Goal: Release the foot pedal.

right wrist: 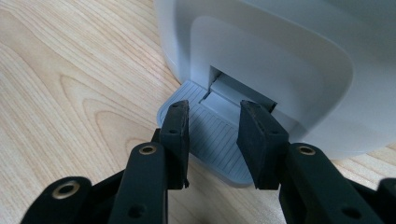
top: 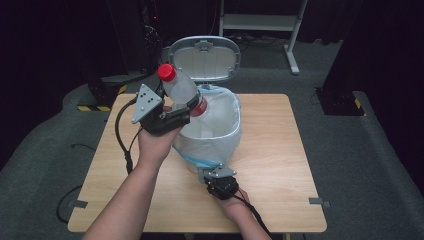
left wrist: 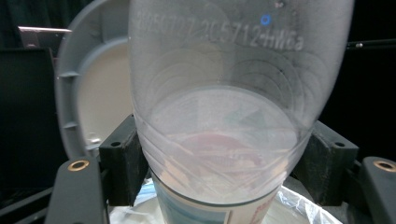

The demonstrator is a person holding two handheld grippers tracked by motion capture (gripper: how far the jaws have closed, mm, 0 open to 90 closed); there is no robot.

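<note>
Overhead, the left tongs (top: 192,107) are pinching a clear bottle (top: 181,89) above the lined bin (top: 212,131). Meanwhile the right tongs (right wrist: 212,140), jaws partly spread, are resting on the bin's pedal (right wrist: 212,137) on the desk (top: 280,150).

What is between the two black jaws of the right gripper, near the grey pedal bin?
In the right gripper view, the ribbed grey foot pedal of the bin lies under the gap of the right gripper; the jaws grip nothing.
</note>
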